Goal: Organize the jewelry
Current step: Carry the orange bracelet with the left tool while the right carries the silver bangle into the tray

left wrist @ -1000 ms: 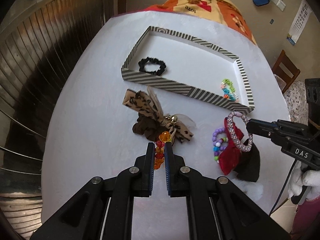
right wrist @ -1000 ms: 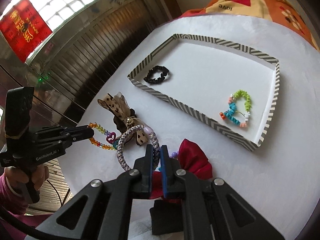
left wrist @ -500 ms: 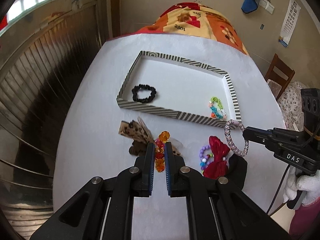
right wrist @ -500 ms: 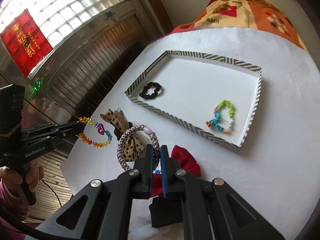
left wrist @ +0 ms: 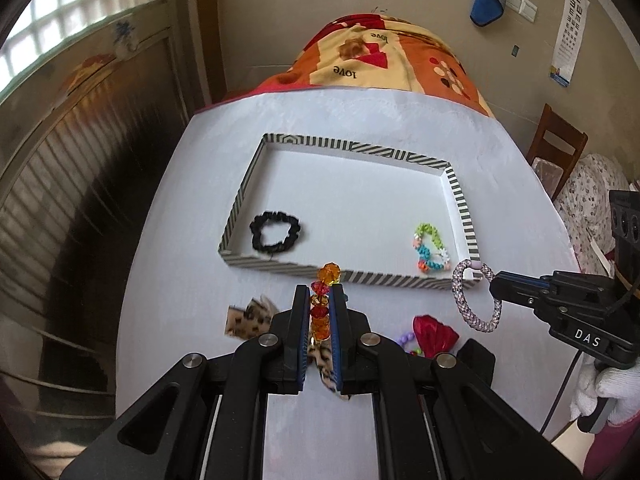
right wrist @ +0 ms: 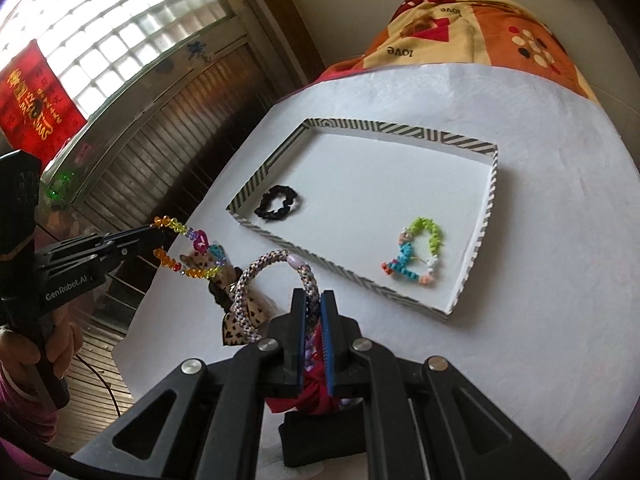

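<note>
A shallow tray with a black-and-white striped rim (left wrist: 463,200) (right wrist: 482,232) lies on the white table; a black scrunchie (left wrist: 275,231) (right wrist: 277,208) and a multicoloured bead bracelet (left wrist: 430,248) (right wrist: 418,252) rest inside. My left gripper (left wrist: 320,292) (right wrist: 158,236) is shut on an orange and red bead bracelet (left wrist: 322,300) (right wrist: 188,248), held in the air before the tray's near rim. My right gripper (right wrist: 314,296) (left wrist: 493,285) is shut on a braided pink and grey hair tie (right wrist: 276,292) (left wrist: 474,300), lifted near the tray's front right corner.
On the table near me lie a leopard-print bow (left wrist: 248,320) (right wrist: 244,316), a red bow (left wrist: 434,334) and purple beads (left wrist: 406,338), with a dark cloth beside them. A patterned blanket (left wrist: 380,60) is heaped past the table. A wooden chair (left wrist: 556,152) stands right.
Both grippers have risen and moved toward the tray, carrying the bead bracelet and the hair tie off the pile. The bows and purple beads stayed on the table.
</note>
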{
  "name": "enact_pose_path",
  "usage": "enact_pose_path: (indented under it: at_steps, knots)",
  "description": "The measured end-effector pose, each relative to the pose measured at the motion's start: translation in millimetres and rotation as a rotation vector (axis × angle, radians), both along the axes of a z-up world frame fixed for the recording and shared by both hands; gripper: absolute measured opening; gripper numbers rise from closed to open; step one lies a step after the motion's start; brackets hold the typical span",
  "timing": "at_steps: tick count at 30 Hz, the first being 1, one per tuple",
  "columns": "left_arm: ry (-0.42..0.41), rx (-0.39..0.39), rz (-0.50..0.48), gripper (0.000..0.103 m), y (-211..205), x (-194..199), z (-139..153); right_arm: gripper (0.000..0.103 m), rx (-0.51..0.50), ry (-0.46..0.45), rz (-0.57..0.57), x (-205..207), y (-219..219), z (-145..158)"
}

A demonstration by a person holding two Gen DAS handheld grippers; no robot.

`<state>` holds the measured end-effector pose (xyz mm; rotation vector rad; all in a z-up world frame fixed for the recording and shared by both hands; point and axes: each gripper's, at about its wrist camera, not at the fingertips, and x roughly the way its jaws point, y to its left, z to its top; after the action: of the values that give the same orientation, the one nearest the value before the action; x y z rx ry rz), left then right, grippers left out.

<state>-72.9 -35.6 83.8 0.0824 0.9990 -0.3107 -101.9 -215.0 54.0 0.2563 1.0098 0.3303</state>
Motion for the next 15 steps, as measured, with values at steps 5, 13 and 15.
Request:
enact_pose_path:
  at_steps: [5,13,15]
  knots:
    - [-0.005,0.009,-0.015,0.000,-9,18,0,0.007,-0.008,0.005,-0.031,10,-10,0]
    - [-0.007,0.020,-0.034,0.000,-24,51,-2,0.007,-0.020,0.010,-0.087,30,-28,-1]
    - [-0.003,0.022,-0.039,0.000,-28,60,-4,0.007,-0.025,0.017,-0.103,38,-34,-3]
